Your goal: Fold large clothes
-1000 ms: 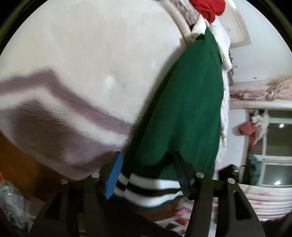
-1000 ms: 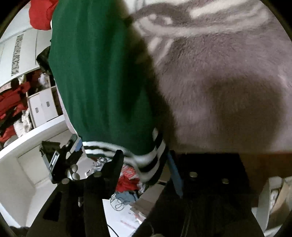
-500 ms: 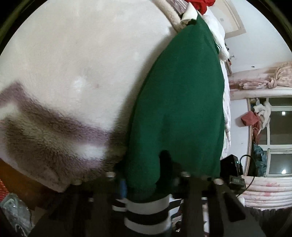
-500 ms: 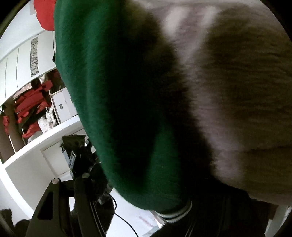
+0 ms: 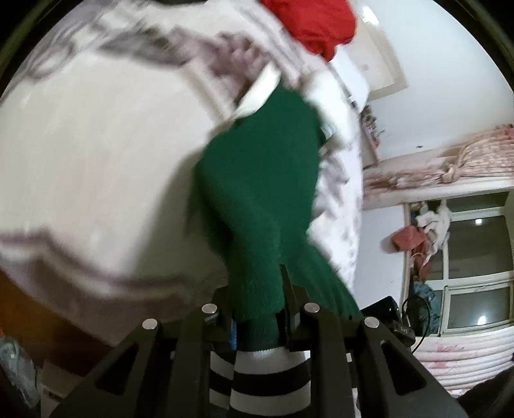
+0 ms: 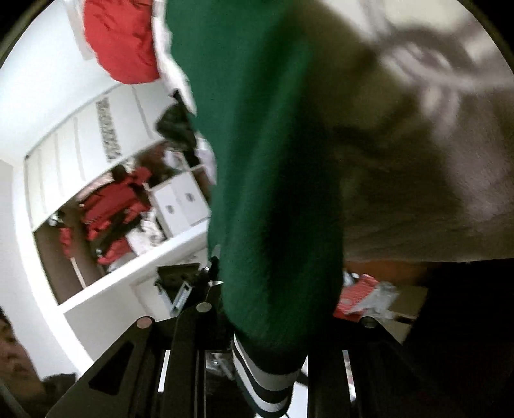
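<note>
L gripper [image 5: 257, 308] + R gripper [image 6: 266, 321] closing on green sweater [image 5: 257, 180] hem.

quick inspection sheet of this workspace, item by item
surface: cream fleece blanket with grey-mauve pattern, blurred in both views
job's things: green sweater with black-and-white striped hem, stretched up off the blanket
clutter: red garment beyond the sweater's far end
grippers: left gripper closing, green fabric pinched between its fingers; right gripper closing, hem end between its fingers, right finger hidden by the cloth
cables: black cable looping off a dark device by the window
surroundings: window; open wardrobe holding red clothes; a person at the right view's lower left edge
</note>
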Motion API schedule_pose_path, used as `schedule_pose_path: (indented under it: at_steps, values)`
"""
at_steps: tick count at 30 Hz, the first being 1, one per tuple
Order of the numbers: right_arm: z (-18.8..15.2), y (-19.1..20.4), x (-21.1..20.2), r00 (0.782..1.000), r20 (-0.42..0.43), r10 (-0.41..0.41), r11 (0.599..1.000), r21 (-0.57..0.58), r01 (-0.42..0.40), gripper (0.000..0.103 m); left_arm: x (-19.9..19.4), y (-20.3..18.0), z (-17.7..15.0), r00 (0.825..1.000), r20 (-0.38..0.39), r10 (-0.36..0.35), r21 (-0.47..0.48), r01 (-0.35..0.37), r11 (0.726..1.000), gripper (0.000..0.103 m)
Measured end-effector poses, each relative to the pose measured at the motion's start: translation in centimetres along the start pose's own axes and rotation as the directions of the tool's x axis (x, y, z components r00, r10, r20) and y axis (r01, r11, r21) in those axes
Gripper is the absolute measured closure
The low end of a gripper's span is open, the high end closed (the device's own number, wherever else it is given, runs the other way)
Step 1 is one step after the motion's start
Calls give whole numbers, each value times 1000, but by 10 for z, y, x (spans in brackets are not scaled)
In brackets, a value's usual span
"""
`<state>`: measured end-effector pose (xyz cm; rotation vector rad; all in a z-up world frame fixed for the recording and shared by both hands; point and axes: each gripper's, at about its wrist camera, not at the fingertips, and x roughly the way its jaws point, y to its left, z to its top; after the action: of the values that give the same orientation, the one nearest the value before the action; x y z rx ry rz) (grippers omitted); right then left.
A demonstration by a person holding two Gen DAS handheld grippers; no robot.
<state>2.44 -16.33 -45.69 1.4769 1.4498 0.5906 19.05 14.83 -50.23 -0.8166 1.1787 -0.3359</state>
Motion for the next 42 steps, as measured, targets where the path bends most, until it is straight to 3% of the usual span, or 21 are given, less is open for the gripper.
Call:
schedule_pose_path:
  at_steps: [3, 7, 13, 17, 21, 25, 28, 31, 32, 35, 38, 39, 41, 42]
  values:
    - [16, 52, -20, 998, 32, 58, 998, -24, -57, 82, 5, -28, 38, 998, 39, -42, 31, 41, 999, 87]
    - [73, 124, -32, 991, 83, 107, 992, -69, -102, 82, 31, -64, 105, 995, 78, -69, 98, 61, 993, 87]
    - [206, 188, -43, 981, 177, 80, 995, -66, -69, 82, 109, -96, 204, 998, 62, 11, 213, -24, 977, 86]
    - [302, 183, -37, 983, 185, 24, 1000, 4, -25, 82, 178, -75, 260, 993, -33, 115, 159, -108, 981, 86]
    - [376, 167, -22, 990, 137, -39, 993, 117, 23, 75, 208, -59, 284, 976, -109, 191, 81, -183, 980, 85]
    - [393, 171, -3, 992, 120, -31, 992, 122, 17, 57, 208, -62, 286, 964, -124, 234, 46, -230, 972, 84]
    - [399, 175, -1, 994, 109, -26, 995, 102, 15, 53, 199, -73, 289, 978, -98, 184, 33, -182, 983, 81]
    - [399, 174, -5, 993, 120, -24, 994, 106, 11, 53, 198, -71, 295, 997, -71, 37, -26, -39, 999, 68]
    - [400, 174, -10, 991, 132, -29, 995, 101, 16, 51, 199, -69, 299, 998, -59, 14, -45, -17, 999, 65]
    - [404, 176, -21, 989, 149, -2, 995, 99, -13, 47, 200, -73, 308, 1000, 11, 17, -48, -17, 999, 39]
    - [411, 182, -27, 987, 154, 52, 994, 84, -65, 43, 184, -90, 320, 992, 129, 0, 5, -1, 1000, 33]
    - [412, 185, -29, 985, 158, 74, 993, 75, -86, 43, 178, -97, 323, 986, 167, 8, 27, -13, 1000, 27]
    - [415, 196, -38, 979, 174, 103, 994, 15, -107, 43, 169, -109, 328, 973, 225, 50, 65, -66, 996, 21]
    - [417, 205, -45, 978, 189, 84, 996, -26, -81, 43, 164, -115, 329, 962, 261, 82, 93, -109, 990, 20]
